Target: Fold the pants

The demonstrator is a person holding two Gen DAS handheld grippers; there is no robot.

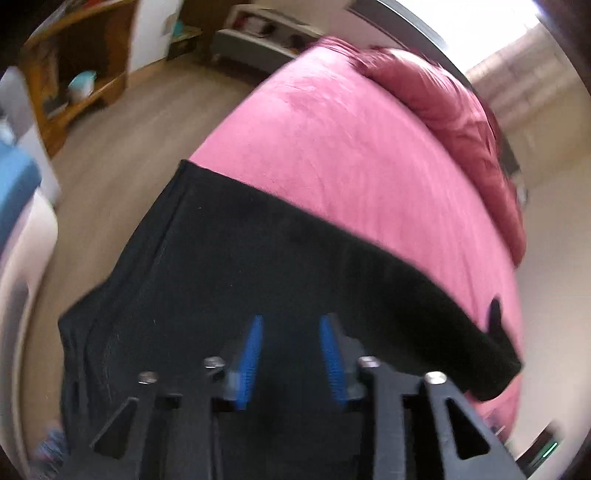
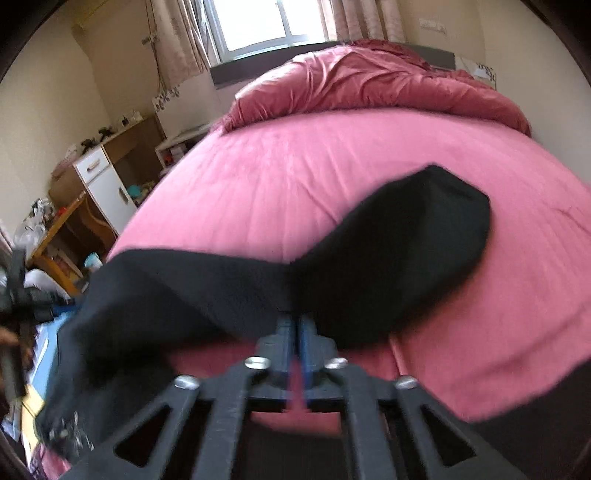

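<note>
Black pants [image 1: 258, 266] lie across the near end of a bed with a pink sheet [image 1: 332, 147]. In the left wrist view my left gripper [image 1: 291, 325] is open, its blue pads [image 1: 253, 354] apart just above the black cloth, holding nothing. In the right wrist view my right gripper [image 2: 294, 325] is shut on an edge of the pants [image 2: 388, 258], and the cloth rises from it in a raised fold over the pink sheet [image 2: 295, 177]. The view is blurred.
A rumpled dark-pink duvet [image 2: 369, 77] is piled at the head of the bed under a window [image 2: 258, 22]. A wooden shelf [image 1: 74, 74] and wood floor [image 1: 147, 129] lie left of the bed. A white cabinet [image 2: 103, 184] and cluttered desk stand at the left.
</note>
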